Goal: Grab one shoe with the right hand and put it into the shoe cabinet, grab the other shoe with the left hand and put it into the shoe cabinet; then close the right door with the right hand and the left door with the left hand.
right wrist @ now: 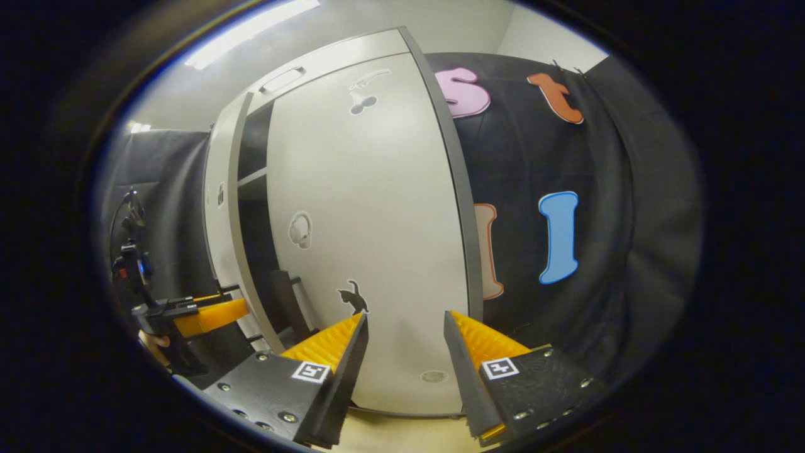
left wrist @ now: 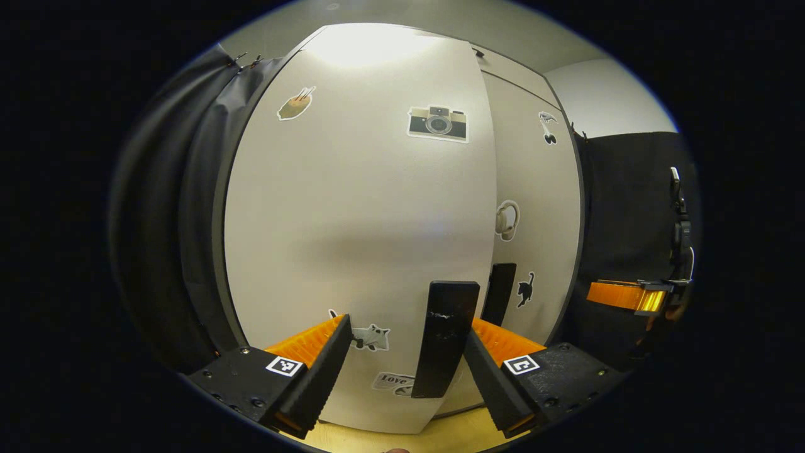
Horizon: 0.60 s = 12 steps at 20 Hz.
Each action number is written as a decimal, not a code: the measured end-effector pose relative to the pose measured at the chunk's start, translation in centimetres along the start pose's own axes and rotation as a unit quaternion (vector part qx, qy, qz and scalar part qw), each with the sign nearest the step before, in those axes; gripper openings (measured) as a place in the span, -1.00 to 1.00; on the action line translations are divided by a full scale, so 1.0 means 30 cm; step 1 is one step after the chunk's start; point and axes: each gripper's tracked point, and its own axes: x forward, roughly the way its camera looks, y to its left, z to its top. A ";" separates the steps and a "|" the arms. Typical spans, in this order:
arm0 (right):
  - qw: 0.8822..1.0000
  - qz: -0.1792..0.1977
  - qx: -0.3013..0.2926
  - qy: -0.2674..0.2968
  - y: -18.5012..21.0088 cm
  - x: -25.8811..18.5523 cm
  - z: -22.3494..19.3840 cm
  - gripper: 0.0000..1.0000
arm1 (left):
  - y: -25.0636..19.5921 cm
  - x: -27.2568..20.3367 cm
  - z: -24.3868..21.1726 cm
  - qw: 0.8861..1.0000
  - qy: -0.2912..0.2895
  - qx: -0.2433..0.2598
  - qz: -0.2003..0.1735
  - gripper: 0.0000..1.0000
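1. Nearest the lens in the left gripper view, the left gripper [left wrist: 405, 352] holds its jaws wide with nothing between them, close in front of the left door [left wrist: 358, 233].
2. That door's black handle [left wrist: 445, 340] stands upright between the two fingers; whether either finger touches it I cannot tell.
3. Stickers dot the left door, among them a camera sticker [left wrist: 438, 123] high up.
4. Beside it the right door [left wrist: 534, 220] lies flat against the shoe cabinet [left wrist: 512, 69], its own dark handle [left wrist: 500, 293] just past the left door's edge.
5. Far right, the right gripper [left wrist: 629, 296] hangs against the black cloth wall.
6. In the right gripper view, the right gripper [right wrist: 402, 352] has its jaws wide and empty, facing the closed right door [right wrist: 371, 239] with its cat sticker [right wrist: 353, 297].
7. Left of that door a dark gap [right wrist: 255, 207] opens into the cabinet, showing a shelf edge; the left door [right wrist: 217, 207] stands ajar.
8. Neither shoe can be made out in that gap.
9. Further left, the left gripper [right wrist: 210, 316] sits near the left door.
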 end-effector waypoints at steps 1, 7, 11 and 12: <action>1.000 0.001 0.000 -0.001 0.002 0.002 0.004 0.45 | -0.001 0.007 0.000 1.000 -0.002 0.001 0.000 1.00; 1.000 0.006 -0.004 -0.011 0.026 0.013 0.039 0.38 | -0.004 0.032 0.001 1.000 -0.005 0.012 0.017 1.00; 1.000 0.016 -0.007 -0.019 0.054 0.022 0.066 0.38 | -0.004 0.048 0.001 1.000 -0.007 0.017 0.025 1.00; 1.000 0.018 -0.008 -0.020 0.060 0.029 0.068 0.38 | -0.004 0.052 0.000 0.999 -0.006 0.018 0.029 1.00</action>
